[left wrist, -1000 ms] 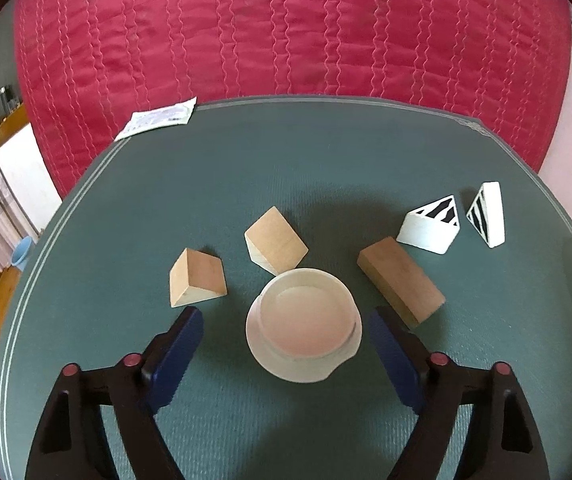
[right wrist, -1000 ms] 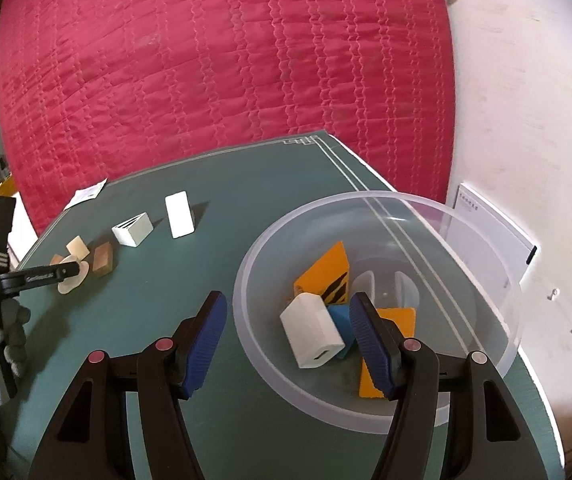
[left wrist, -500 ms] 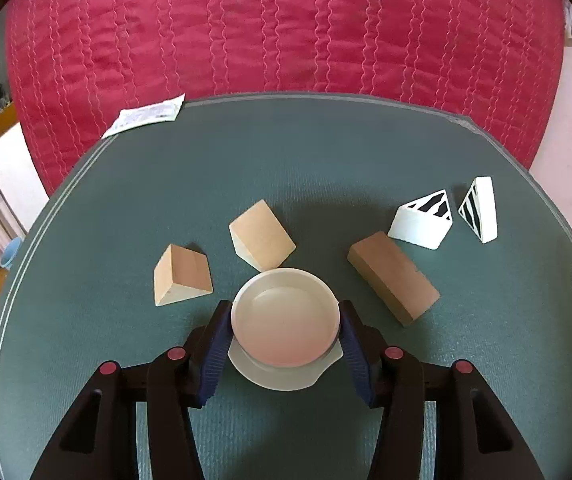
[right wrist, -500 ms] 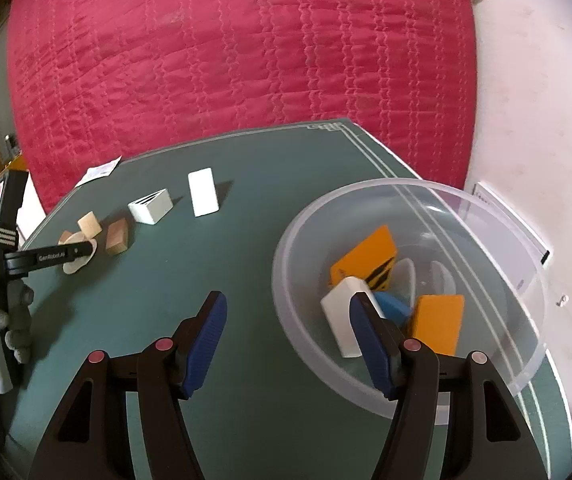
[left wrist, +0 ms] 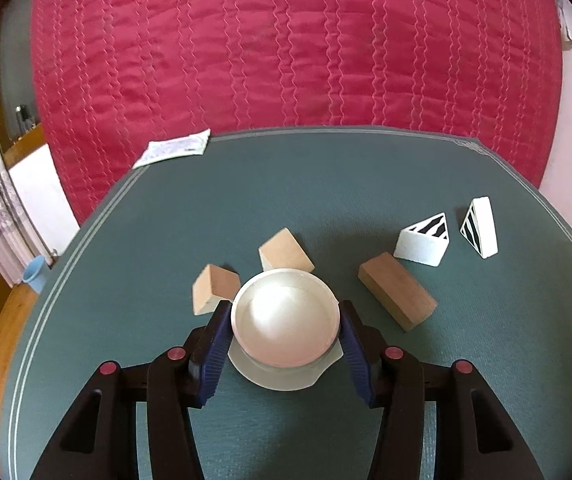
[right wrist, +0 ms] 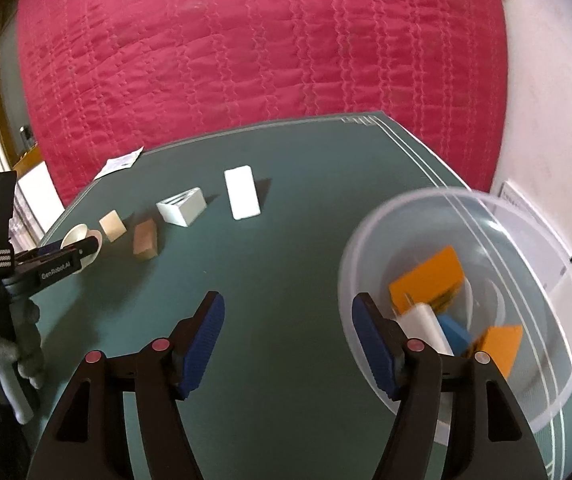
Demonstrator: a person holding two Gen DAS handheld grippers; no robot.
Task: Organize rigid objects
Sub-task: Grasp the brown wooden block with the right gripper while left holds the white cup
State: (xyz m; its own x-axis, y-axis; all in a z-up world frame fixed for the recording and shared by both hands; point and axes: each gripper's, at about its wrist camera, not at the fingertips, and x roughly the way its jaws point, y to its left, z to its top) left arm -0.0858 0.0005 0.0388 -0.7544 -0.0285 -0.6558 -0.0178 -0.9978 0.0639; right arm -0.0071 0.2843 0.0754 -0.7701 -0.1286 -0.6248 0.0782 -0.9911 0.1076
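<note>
Left gripper (left wrist: 285,330) jaws clenched on the white cup (left wrist: 285,318), which looks raised just above the green table (left wrist: 325,184); right gripper (right wrist: 287,334) jaws spread, empty, beside the clear bowl (right wrist: 533,240). Several blocks already lie in the bowl; three wooden blocks (left wrist: 395,290) and two striped wedges (left wrist: 421,242) remain on the table. Judged mid-task. Open table lies between cup and bowl; the bowl sits near the table's right edge.

L gripper (left wrist: 285,330) clamped on white cup (left wrist: 286,317), pads at 9 & 3 | R gripper (right wrist: 287,334) jaws apart, nothing held
</note>
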